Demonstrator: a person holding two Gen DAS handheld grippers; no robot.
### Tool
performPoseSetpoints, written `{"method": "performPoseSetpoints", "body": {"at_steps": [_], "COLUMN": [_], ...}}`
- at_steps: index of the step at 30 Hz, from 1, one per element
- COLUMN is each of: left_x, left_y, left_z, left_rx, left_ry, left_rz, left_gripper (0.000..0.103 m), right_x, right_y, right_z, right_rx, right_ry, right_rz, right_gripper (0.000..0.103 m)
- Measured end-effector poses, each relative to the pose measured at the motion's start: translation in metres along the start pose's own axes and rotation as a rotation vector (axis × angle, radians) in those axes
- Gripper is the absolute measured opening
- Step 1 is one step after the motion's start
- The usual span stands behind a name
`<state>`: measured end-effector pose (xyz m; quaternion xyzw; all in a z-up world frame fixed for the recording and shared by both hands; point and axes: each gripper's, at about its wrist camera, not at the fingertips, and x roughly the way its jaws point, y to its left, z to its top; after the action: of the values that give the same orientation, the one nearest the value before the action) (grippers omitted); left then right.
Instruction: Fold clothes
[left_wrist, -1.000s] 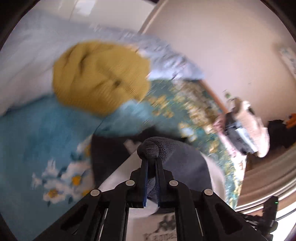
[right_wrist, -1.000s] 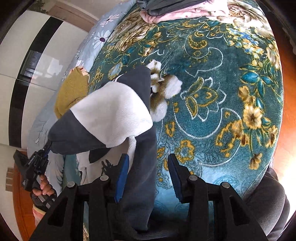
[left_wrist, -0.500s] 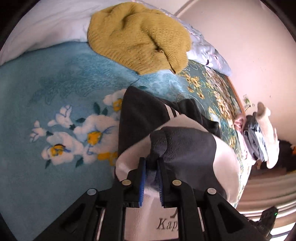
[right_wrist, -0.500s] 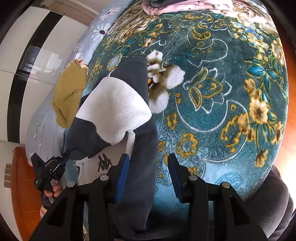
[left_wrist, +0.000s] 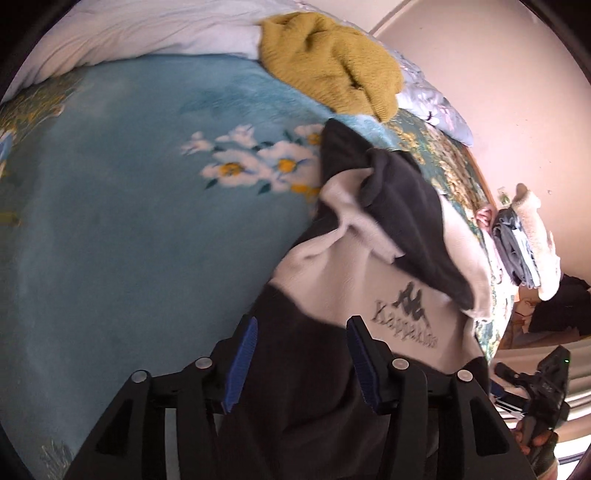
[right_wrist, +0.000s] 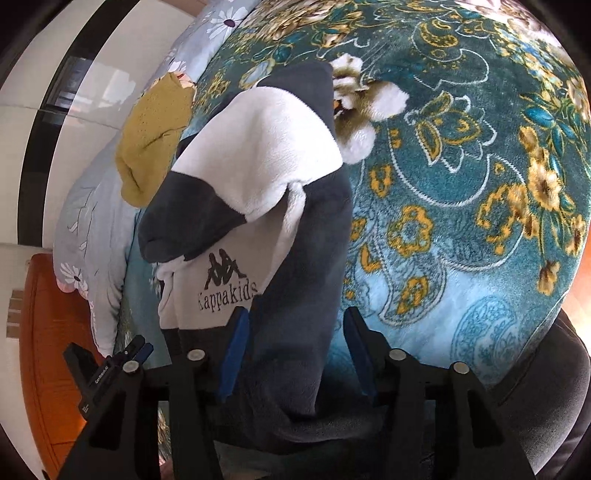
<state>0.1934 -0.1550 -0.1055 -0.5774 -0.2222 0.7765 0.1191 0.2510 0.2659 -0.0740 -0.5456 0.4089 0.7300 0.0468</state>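
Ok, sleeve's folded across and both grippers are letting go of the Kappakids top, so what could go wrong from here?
1. The folded sleeve lies bunched, its cuff overhanging the logo; it may slide back once released.
2. Dark fabric still sits between the opening jaws of the right gripper and the left gripper, so pulling away could snag it and undo the fold.
3. The yellow knit sweater lies close by and could get caught in the next fold.

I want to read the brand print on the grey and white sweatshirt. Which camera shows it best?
The right wrist view: the logo print on the sweatshirt is sharp and nearly level, reading "Kappakids". In the left wrist view the print is slanted and motion-blurred, hardly legible.
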Motion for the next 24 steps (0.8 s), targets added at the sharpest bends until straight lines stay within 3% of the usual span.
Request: {"method": "performPoseSetpoints", "body": {"at_steps": [4, 12, 19, 24], "left_x": [0.002, 0.025, 0.019, 0.026], "left_y": [0.018, 0.040, 0.044, 0.032], "left_z": [-0.006, -0.025, -0.041, -0.051], "left_rx": [-0.018, -0.002, 0.004, 0.027], "left_ry": [0.020, 0.127, 0.146, 0.172], "left_rz": [0.024, 0.057, -0.004, -0.024], "left_gripper": [0.054, 0.054, 0.055, 0.052], "right_x": [-0.001, 0.010, 0.009, 0.017], "right_y": [0.006, -0.011, 0.012, 0.021], "right_z": [-0.015, -0.030, -0.037, -0.045], "right_rx": [-0.038, 0.035, -0.050, -0.125], "right_ry": [0.028, 0.086, 0.101, 0.137], "right_rz": [-0.009, -0.036, -0.044, -0.142], "right_gripper": [0.061, 0.063, 0.063, 0.063]}}
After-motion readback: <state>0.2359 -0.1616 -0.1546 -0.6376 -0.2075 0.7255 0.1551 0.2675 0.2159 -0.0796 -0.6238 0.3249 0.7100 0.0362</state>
